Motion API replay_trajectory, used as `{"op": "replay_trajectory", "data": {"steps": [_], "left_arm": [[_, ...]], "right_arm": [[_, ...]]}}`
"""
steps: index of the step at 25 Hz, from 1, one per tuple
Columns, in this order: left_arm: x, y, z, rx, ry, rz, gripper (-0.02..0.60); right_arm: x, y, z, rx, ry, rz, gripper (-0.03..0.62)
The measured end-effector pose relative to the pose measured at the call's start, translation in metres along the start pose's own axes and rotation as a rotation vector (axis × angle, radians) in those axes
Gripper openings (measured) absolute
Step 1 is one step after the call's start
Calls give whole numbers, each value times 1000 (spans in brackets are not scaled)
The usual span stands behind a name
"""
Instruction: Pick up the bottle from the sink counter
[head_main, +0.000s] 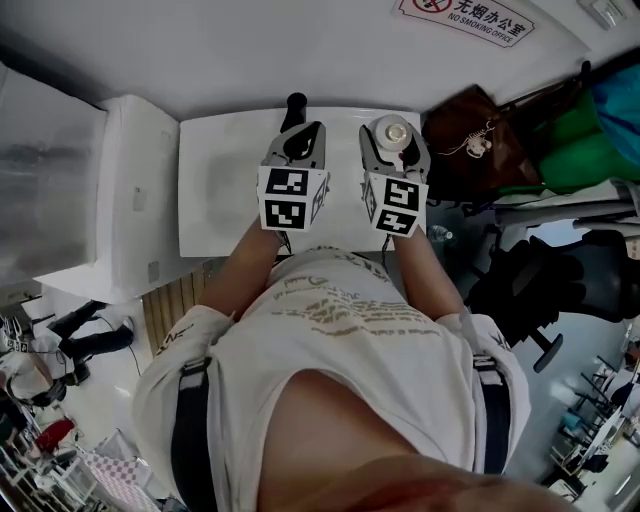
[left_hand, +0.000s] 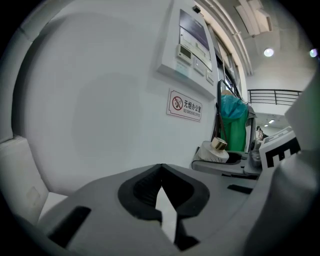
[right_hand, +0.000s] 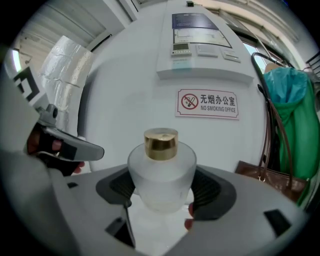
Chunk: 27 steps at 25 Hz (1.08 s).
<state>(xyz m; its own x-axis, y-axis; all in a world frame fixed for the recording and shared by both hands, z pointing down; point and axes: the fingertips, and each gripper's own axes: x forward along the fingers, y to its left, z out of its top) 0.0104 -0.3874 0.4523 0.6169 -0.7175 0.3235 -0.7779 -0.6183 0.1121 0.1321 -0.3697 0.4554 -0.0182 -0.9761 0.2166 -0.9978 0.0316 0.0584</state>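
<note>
- Pose: in the head view both your forearms reach straight forward from your torso, side by side. The left gripper (head_main: 296, 112) and right gripper (head_main: 391, 128) are near each other over the far half of the white tabletop (head_main: 215, 205), close to the wall. Both marker cubes face up toward your head.
- Left gripper (left_hand: 160, 172): its own view shows the jaws pressed together at the tips. Only a thin diamond of white shows lower between the pads, and there is nothing in them. It points at the bare white wall.
- Right gripper: its own view shows the jaws pinching the bottle (right_hand: 161, 172), one dark ribbed pad on each side of the frosted body.
- Bottle orientation: it stands upright with its long axis vertical and the gold cap (right_hand: 161, 144) on top. The body is squat, round and frosted white.
- Bottle relative to the jaws: it sits centred between them, deep in the pad recesses, with shoulder and cap rising above the jaw line. The left gripper view shows it (left_hand: 215, 150) to the right of the left gripper, seated in the right one.
- Location: the bottle (head_main: 391, 133) is over the tabletop's far right corner. You cannot tell from any view whether its base touches the surface.
- Surroundings: a no-smoking sign (right_hand: 207, 104) is on the wall behind the bottle, and a brown bag (head_main: 470, 140) lies just right of the tabletop.
</note>
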Motion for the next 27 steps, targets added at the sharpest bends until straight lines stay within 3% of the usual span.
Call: {"op": "replay_trajectory", "data": {"steps": [9, 27], "left_arm": [[15, -20, -1, 15, 10, -52, 20], [9, -24, 1, 26, 4, -49, 20]], "right_arm": [[-17, -18, -8, 26, -4, -35, 313], [-22, -12, -6, 39, -19, 1, 312]]}}
